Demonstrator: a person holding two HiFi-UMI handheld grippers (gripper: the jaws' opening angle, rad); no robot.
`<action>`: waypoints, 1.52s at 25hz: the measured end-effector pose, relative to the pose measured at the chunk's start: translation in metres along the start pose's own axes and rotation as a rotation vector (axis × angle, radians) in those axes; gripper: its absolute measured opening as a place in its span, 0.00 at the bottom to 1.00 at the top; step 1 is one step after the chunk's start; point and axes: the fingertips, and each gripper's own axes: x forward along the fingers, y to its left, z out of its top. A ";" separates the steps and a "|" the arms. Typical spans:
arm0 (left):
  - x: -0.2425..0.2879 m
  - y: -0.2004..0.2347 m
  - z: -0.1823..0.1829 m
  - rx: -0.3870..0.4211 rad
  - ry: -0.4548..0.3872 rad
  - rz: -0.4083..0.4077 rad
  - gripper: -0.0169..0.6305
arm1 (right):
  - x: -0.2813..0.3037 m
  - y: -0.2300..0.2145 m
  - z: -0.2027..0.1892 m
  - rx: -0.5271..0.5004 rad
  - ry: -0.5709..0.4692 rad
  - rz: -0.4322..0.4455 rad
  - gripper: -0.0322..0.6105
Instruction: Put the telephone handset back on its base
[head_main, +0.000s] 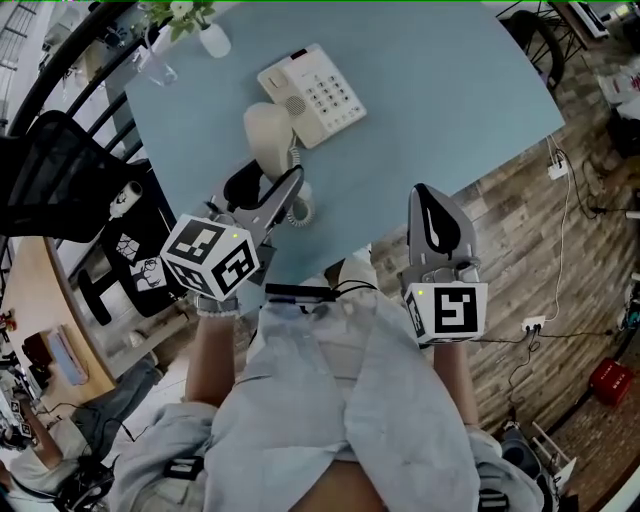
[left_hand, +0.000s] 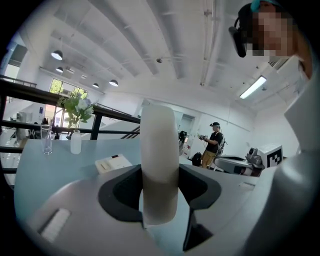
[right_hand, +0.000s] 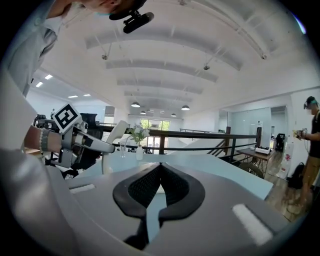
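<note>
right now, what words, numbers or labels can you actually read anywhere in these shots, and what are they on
No text here can be read.
Keypad of the cream plastic telephone base: key digits too small to read.
Small dark label on that base, left gripper view: blurred.
Black-and-white square markers on the two white cubes: patterns, not letters.

An open-plan office loft: black railing (right_hand: 200, 134), mesh office chair (head_main: 40, 180), desk telephone (head_main: 312, 95), ceiling lights (left_hand: 252, 87).
</note>
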 end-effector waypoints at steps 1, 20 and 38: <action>0.002 0.001 0.001 -0.005 -0.001 0.009 0.35 | 0.002 -0.001 -0.001 -0.001 0.001 0.007 0.06; 0.045 0.031 -0.002 -0.105 0.004 0.147 0.35 | 0.050 -0.018 -0.005 -0.015 -0.002 0.132 0.06; 0.086 0.066 -0.019 -0.230 0.019 0.270 0.35 | 0.081 -0.027 -0.013 -0.039 0.017 0.245 0.06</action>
